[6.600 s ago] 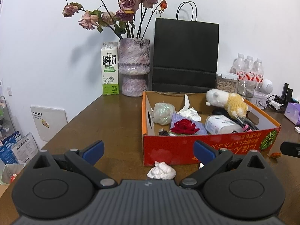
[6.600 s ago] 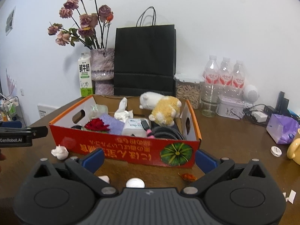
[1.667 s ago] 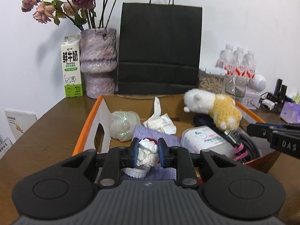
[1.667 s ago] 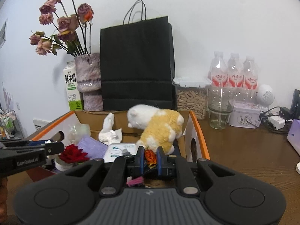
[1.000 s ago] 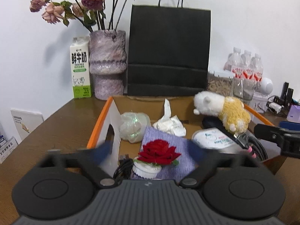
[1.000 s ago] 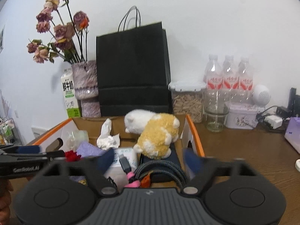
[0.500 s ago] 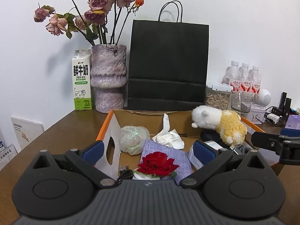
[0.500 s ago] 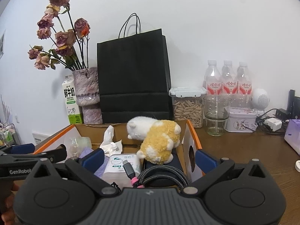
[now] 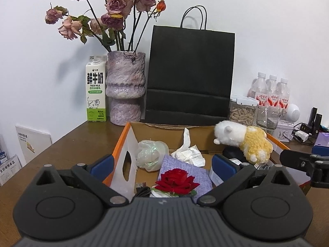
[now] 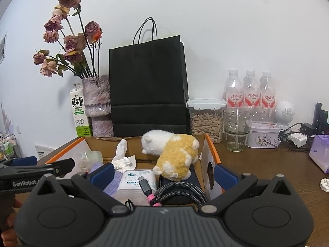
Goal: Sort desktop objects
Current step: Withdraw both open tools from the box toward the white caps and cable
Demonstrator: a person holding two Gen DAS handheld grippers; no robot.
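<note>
Hovering over the near edge of the cardboard box (image 9: 120, 146), you hold both claws released and empty: the left claw (image 9: 162, 162) let go of its crumpled tissue about a second ago, and the right claw (image 10: 163, 169) dropped its small orange scrap at the same time. Both pieces are now in the box, though neither shows clearly from here; both claws have since lifted and pulled back. That load looks sorted, and you seem free for the next stray item.

Left to right in the box: a wrapped clear bundle (image 9: 151, 154), a red rose (image 9: 176, 180) on a purple cloth (image 9: 186, 167), a white tissue (image 9: 188, 154), a wipes pack (image 10: 136, 182), a braided cable (image 10: 178, 190), and a plush toy (image 9: 244, 144) against the right wall.

Behind stand a milk carton (image 9: 96, 89), vase (image 9: 125, 86) and black bag (image 9: 190, 74). On the counter (image 10: 267, 160) to the right, a small white disc (image 10: 324, 183) lies loose, a likely next pick. The box's right wall stands between your right claw and it.
</note>
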